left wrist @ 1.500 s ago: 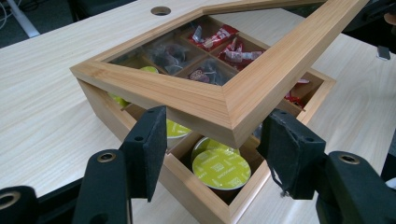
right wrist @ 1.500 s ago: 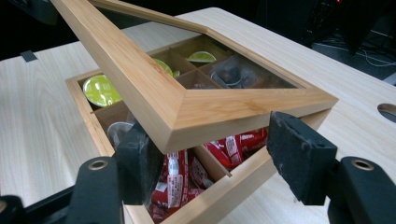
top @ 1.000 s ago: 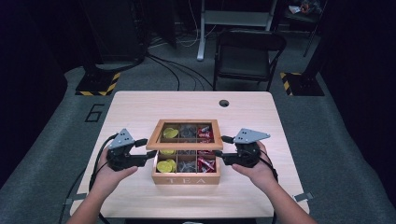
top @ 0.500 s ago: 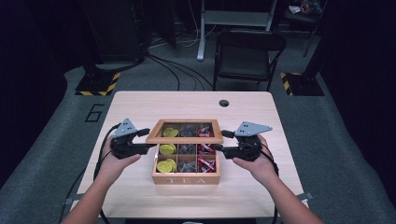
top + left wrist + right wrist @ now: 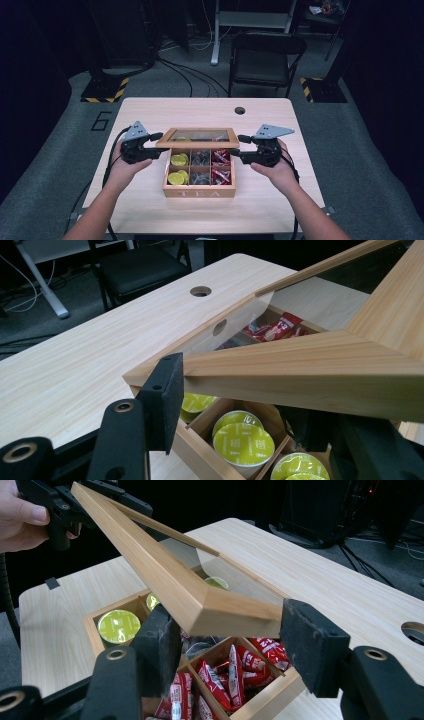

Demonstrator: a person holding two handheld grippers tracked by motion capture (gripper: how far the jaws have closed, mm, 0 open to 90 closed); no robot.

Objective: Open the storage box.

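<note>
A wooden tea box [image 5: 199,189] sits at the middle of a pale wood table [image 5: 150,107], its long side running across the table, its glass-paned lid [image 5: 199,135] tilted up from the near edge. The left gripper [image 5: 159,145], its jaws just closing, clamps the lid's left corner; the right gripper [image 5: 239,147] holds the right corner. A black folding chair [image 5: 267,57] and cables [image 5: 180,75] stand on grey floor beyond.

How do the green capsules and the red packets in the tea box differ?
The green capsules are round, flat-topped discs; the red packets are long, thin sachets with white print. The green capsules lie flat or slightly stacked in the compartments at the left gripper end; the red packets stand or lean, crowded together, in those at the right gripper end. Both sit in the tea box under its raised lid.
</note>
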